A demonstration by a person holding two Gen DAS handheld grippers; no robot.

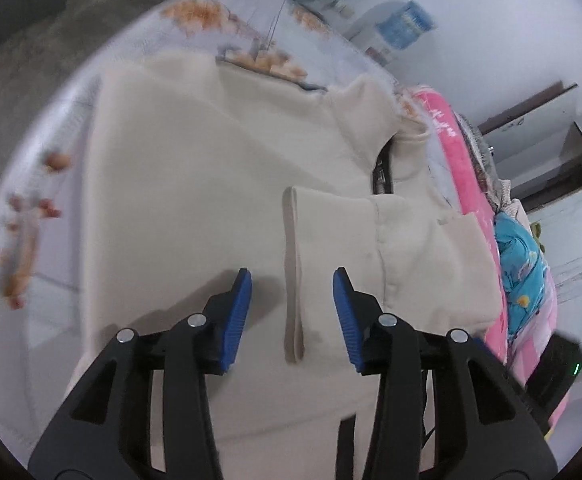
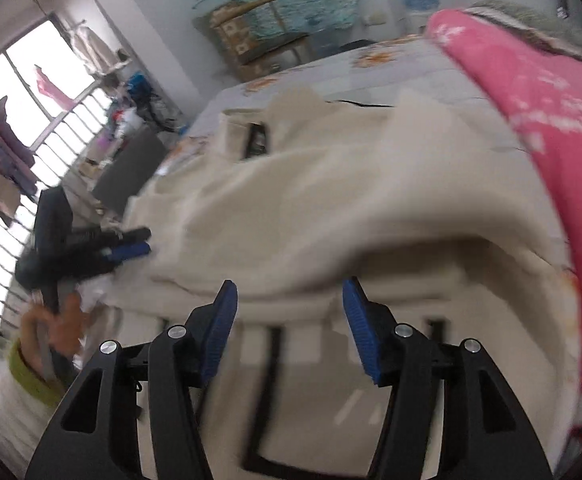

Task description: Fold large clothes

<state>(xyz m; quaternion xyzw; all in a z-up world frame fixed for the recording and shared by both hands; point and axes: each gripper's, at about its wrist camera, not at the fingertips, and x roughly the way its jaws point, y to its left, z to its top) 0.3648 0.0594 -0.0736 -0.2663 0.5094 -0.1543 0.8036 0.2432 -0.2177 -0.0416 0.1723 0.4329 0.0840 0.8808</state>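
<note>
My left gripper (image 1: 292, 280) hangs with jaws apart over the folded sleeve cuff (image 1: 293, 276); right gripper (image 2: 289, 286) gapes empty above the cream sweatshirt (image 2: 331, 184), ready to pinch.

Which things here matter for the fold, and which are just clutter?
Job:
- cream garment, spread on the bed, one sleeve folded in
- left gripper, open above it
- right gripper, open

Lying about:
- pink blanket
- blue patterned cloth
- floral bedsheet

Cream sweatshirt (image 1: 195, 168) — spread flat on bed, sleeve folded inward
</note>
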